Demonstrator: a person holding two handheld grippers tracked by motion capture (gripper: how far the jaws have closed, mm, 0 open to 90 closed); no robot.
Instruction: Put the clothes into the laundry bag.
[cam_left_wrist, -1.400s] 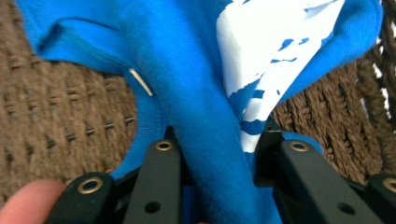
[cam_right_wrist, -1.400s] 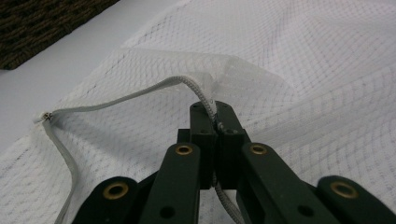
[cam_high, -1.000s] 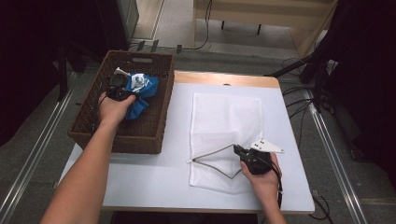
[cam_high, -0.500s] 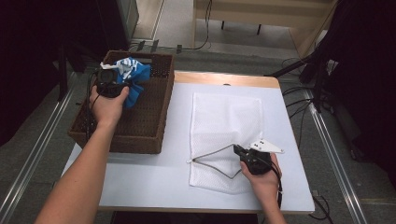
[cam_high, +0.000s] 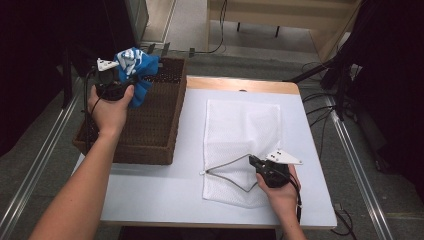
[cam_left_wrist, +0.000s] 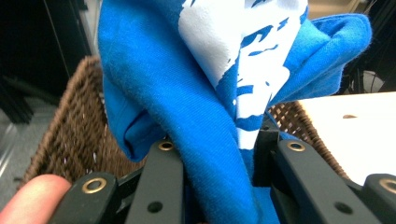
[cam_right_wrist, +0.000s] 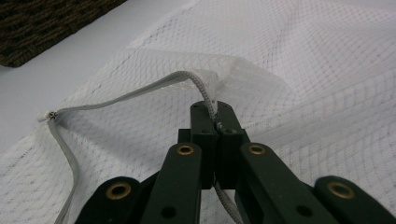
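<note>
Left tongs (cam_high: 131, 79): upper left of the high view, raised over the far end of the basket (cam_high: 150, 131); jaws clamped on the shirt (cam_high: 137, 67).
Shirt: blue with a white print, bunched, hanging from the left tongs above the basket; in the left gripper view it (cam_left_wrist: 210, 93) rises between the two black jaws, with the wicker rim behind it.
Basket: brown wicker, on the left edge of the bench (cam_high: 170, 190), just beside the bag (cam_high: 240, 135).
Bag: white mesh, flat on the bench at centre right of the high view, its near edge pulled up into an open mouth.
Right tongs (cam_high: 254, 161): lower right of the high view, jaws closed on the bag's zipper edge (cam_right_wrist: 205, 93).
Zipper edge: lifted off the mesh below in the right gripper view, running left to its end stop.
</note>
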